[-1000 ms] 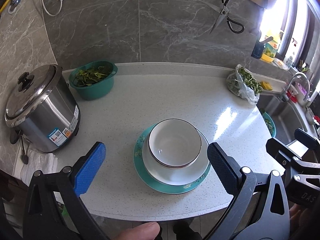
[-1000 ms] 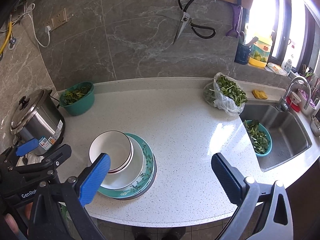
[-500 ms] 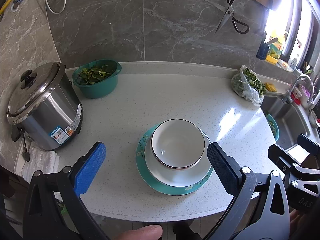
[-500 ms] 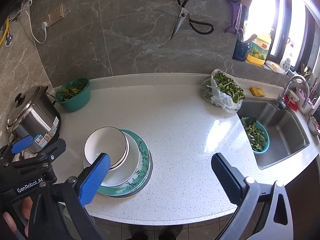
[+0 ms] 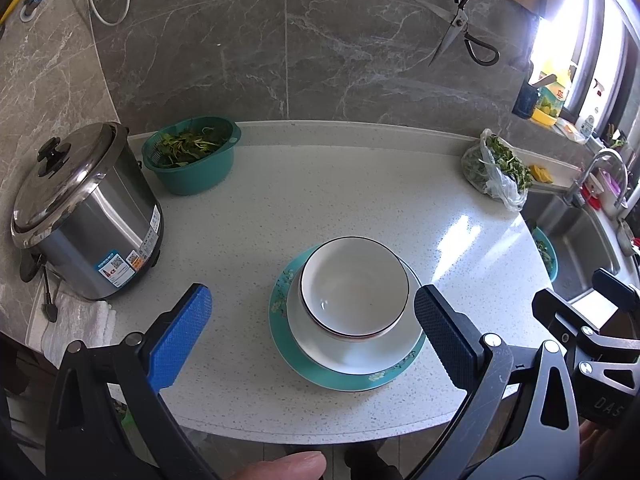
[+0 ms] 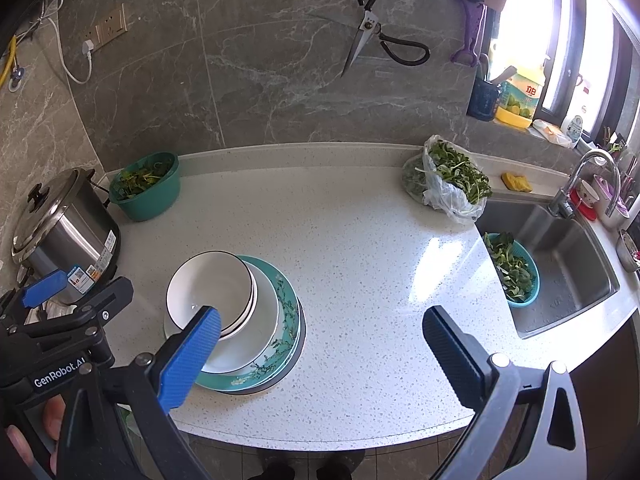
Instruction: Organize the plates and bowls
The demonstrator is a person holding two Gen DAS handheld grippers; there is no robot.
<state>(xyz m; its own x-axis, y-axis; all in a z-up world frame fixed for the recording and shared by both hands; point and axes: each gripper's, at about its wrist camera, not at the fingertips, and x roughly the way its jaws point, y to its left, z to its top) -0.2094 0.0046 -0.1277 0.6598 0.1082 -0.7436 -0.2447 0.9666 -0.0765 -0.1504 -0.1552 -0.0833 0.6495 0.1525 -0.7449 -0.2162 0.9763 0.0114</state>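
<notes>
A stack stands near the counter's front edge: a white bowl with a dark rim (image 5: pixel 354 286) on a white plate (image 5: pixel 352 354) on a teal flowered plate (image 5: pixel 280 312). The right wrist view shows the bowl (image 6: pixel 208 284), white plate (image 6: pixel 256 336) and teal plate (image 6: pixel 286 320). My left gripper (image 5: pixel 312 338) is open and empty, held above the counter edge in front of the stack. My right gripper (image 6: pixel 320 354) is open and empty, to the right of the stack, its blue finger overlapping the stack's near side in view.
A steel rice cooker (image 5: pixel 80 216) stands at the left, a green basin of greens (image 5: pixel 192 156) behind it. A bag of greens (image 6: pixel 448 184) lies by the sink (image 6: pixel 560 264), which holds a teal strainer (image 6: pixel 516 268). Scissors (image 6: pixel 380 40) hang on the wall.
Both grippers have drawn back and risen a little from the stack, so more wall shows. The stack has not moved. Both stay open.
</notes>
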